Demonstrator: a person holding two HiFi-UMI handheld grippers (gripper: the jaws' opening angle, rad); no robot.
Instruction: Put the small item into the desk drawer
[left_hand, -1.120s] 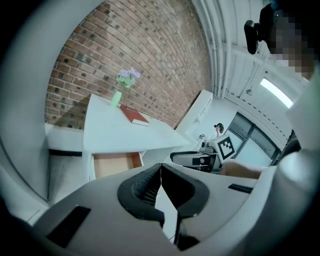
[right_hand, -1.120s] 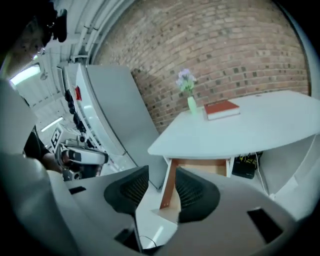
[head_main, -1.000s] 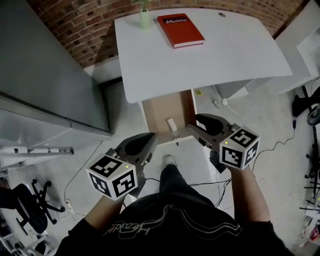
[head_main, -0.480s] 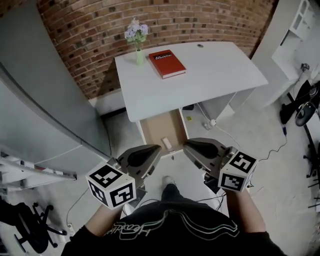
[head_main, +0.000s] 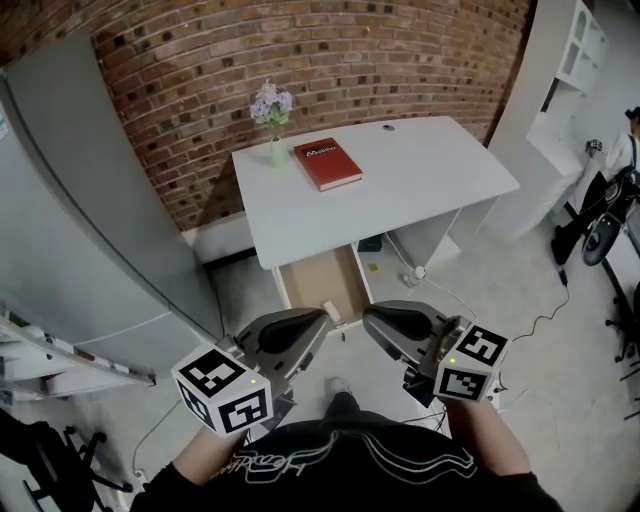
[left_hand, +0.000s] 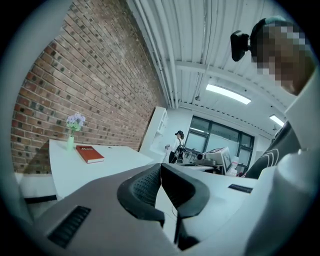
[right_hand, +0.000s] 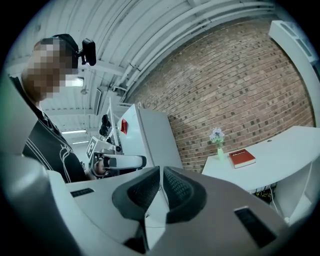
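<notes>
The left gripper hangs just near of the drawer's near-left corner. Its jaws are clenched pad to pad with nothing between them, as the left gripper view confirms. The small item, pale and block-like, lies inside the open drawer, close to its near edge and between the 2 gripper tips. The right gripper sits just right of it, also squeezed closed and empty.

With the item already in, the placing looks done, and the likely remaining step is pushing the drawer home. To do that well, the closed tips should serve as blunt pushers:
- Set them flat against the drawer front.
- Place 1 on each side of its middle.
- Push straight toward the far wall, so the drawer does not skew on its runners.
- Go slowly, so the light item does not slide or bounce.

The surface is a white desk with rounded corners, mostly bare. A grey cabinet stands at the far left of the room. A small green vase of lilac flowers stands on the desk's far-left corner, with a red book lying flat just right of it. A brick wall runs behind the desk. White shelving stands at the far right, with a cable trailing over the pale floor below it.
</notes>
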